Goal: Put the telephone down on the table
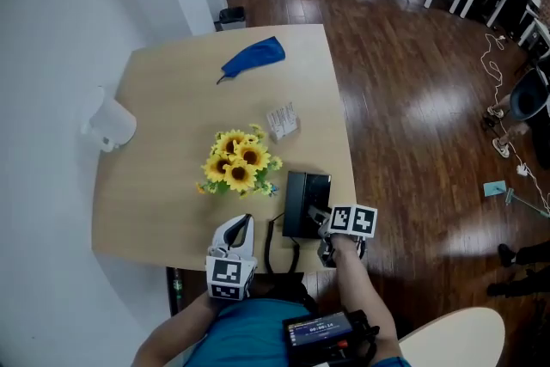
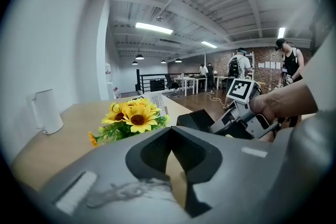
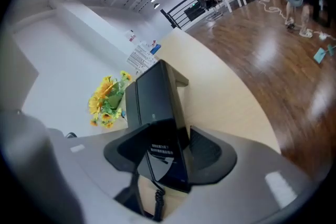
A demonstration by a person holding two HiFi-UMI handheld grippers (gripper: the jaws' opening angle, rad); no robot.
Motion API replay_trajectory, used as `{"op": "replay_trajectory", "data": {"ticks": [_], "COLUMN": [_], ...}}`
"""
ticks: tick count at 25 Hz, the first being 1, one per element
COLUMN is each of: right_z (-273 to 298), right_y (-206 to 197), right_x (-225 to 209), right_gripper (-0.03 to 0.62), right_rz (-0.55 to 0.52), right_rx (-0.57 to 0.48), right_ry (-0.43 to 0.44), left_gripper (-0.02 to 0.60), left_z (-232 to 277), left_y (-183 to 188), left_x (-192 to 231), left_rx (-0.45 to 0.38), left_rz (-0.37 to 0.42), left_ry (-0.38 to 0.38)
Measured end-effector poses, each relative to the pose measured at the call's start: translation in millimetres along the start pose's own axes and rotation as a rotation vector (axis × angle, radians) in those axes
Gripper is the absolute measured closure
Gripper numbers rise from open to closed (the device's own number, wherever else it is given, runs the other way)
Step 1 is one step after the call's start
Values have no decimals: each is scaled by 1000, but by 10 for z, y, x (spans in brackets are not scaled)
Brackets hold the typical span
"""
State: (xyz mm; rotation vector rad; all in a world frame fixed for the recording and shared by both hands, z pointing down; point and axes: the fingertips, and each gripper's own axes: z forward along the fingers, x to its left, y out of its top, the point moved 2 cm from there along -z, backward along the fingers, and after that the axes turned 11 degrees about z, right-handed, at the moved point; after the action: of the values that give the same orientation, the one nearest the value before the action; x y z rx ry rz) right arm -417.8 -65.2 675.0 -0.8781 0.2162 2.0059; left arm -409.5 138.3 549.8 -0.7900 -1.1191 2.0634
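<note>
The black telephone (image 1: 307,200) lies on the wooden table (image 1: 172,99) close to its near right edge, with its cord (image 1: 271,241) trailing off the near side. My right gripper (image 1: 320,219) is at the phone's near end. In the right gripper view the telephone (image 3: 155,107) stands between the jaws; the right pad's ribbed face shows bare beside it, so this gripper (image 3: 168,149) is open. My left gripper (image 1: 241,223) hovers at the near edge, left of the phone, with its jaws (image 2: 173,149) together and empty.
A bunch of sunflowers (image 1: 239,161) lies just behind the phone. Further back are a folded paper (image 1: 282,120) and a blue cloth (image 1: 255,56), and a white kettle (image 1: 112,126) stands at the left edge. Dark wood floor lies to the right.
</note>
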Motion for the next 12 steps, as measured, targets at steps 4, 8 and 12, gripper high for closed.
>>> {"op": "replay_trajectory", "data": {"ticks": [4,8,12], "right_z": [-363,-699,-924], "right_y": [128,162,178], "right_x": [106,300,548], "right_gripper": [435,561,600], "right_rz": [-109,-248,-340], "right_rx": [-112,-190,-269], "right_ry": [-94,-168,-188], "left_gripper": [571,571,571], "left_z": [-5,-69,-136], "left_y": [31,153,458], "left_x": [-13,-63,-61], "left_rx": [-26,-71,-169], "left_rz": [-25,-36,15], "left_ry": [-18,-46,-74]}}
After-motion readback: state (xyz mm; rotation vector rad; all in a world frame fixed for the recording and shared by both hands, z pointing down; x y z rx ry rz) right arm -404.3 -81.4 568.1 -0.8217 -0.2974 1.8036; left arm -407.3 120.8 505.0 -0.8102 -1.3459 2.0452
